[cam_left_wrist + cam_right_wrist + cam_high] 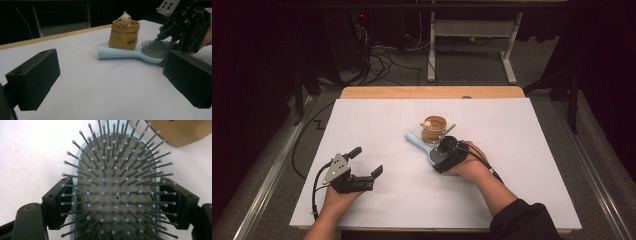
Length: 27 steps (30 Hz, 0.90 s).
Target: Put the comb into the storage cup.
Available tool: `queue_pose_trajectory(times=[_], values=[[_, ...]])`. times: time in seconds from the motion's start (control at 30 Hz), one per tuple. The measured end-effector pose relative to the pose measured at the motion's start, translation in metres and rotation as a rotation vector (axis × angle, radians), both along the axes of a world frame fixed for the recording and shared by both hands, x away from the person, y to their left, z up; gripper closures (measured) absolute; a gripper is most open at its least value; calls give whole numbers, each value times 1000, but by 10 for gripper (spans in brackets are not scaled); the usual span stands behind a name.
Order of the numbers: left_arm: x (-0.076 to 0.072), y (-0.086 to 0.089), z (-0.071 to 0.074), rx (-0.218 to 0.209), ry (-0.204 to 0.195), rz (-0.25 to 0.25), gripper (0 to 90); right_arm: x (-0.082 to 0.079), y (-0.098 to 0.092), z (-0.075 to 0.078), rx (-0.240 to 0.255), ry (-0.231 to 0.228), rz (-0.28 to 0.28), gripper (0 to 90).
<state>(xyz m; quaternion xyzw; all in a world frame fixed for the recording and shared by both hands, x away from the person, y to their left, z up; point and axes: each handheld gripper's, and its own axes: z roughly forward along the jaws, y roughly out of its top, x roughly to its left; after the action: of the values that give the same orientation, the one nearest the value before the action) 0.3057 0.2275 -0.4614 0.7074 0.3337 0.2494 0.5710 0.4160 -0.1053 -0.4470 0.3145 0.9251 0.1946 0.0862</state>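
A light-blue hairbrush with grey bristles lies on the white table sheet, bristles up, its handle pointing to the far left. My right gripper comes down over the brush head and is shut on it. In the right gripper view its two pads press on the sides of the head, one on each side of the right gripper. Just behind the brush stands a tan bag-shaped holder with a small bear figure on its rim. My left gripper rests open at the near left, with nothing between its fingers.
The wooden table edge runs along the far side. Beyond it are a white desk frame and cables on the floor. The white sheet stretches bare to the right of my right hand and between the two grippers.
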Motion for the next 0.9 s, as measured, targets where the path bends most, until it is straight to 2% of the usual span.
queue_pose_trajectory(times=[0.2,0.67,0.9], values=[[1,0,-1,3,5,2,19,-1,0,0,0,-12,5,214],[1,1,-1,6,1,2,26,-1,-2,2,12,7,14,214],[1,2,0,3,0,4,26,-4,-1,4,10,-1,28,215]])
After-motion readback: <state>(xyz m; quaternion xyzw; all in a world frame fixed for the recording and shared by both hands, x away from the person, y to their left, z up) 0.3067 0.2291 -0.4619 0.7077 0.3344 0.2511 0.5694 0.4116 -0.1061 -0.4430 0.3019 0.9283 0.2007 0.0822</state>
